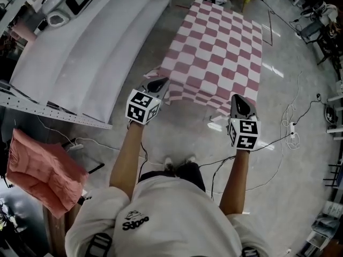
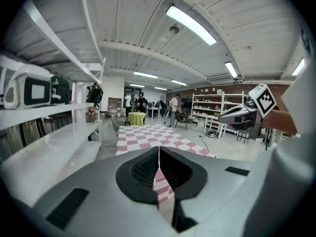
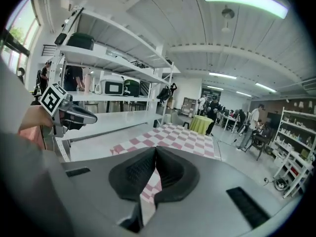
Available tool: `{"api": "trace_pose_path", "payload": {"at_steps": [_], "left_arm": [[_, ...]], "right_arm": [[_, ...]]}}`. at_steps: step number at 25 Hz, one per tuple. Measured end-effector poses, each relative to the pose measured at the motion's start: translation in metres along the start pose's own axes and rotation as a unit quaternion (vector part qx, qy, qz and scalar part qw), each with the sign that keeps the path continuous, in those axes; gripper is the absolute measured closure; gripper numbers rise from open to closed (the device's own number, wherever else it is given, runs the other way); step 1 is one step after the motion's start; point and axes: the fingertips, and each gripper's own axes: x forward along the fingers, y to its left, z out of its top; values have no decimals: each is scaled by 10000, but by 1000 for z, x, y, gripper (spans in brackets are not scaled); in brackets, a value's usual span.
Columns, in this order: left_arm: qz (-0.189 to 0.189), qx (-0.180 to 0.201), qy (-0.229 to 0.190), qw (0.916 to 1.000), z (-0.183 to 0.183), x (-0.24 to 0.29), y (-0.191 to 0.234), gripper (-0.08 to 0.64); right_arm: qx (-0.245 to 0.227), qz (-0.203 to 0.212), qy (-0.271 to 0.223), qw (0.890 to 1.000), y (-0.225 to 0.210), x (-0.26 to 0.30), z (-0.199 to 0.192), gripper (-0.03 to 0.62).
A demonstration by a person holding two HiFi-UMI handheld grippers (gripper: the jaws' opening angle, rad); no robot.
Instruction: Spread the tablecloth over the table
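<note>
- Spreading step — my left gripper (image 1: 159, 82) and right gripper (image 1: 239, 101) each clamp a near corner of the checked tablecloth (image 1: 220, 52), upper centre.
- Next, I'd judge: lower both corners evenly — cloth taut.

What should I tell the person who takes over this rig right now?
Left tongs: shut on the tablecloth's near edge, left end, held up.
Right tongs: shut on the same edge, right end.
Tablecloth: red and white checks, stretching away from the person beside the white shelves.
Done: both ends gripped.
Left: spread it flat over the table; I cannot make out a table under it.
</note>
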Motion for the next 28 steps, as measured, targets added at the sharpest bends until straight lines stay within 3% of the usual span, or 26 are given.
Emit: {"api": "trace_pose_path", "payload": {"at_steps": [7, 15, 21, 28], "left_arm": [[-16, 829, -291, 9961, 58, -31, -25, 526], [-60, 1109, -639, 9918, 103, -62, -59, 526], [-213, 1411, -890, 9858, 125, -78, -95, 526], [-351, 1549, -982, 9824, 129, -86, -121, 526]], "right_arm": [[-385, -204, -480, 9979, -5, -43, 55, 569], [-646, -220, -857, 9940, -1, -87, 88, 569], [-553, -88, -1051, 9929, 7, -113, 92, 569], [-697, -183, -939, 9930, 7, -131, 86, 569]]}}
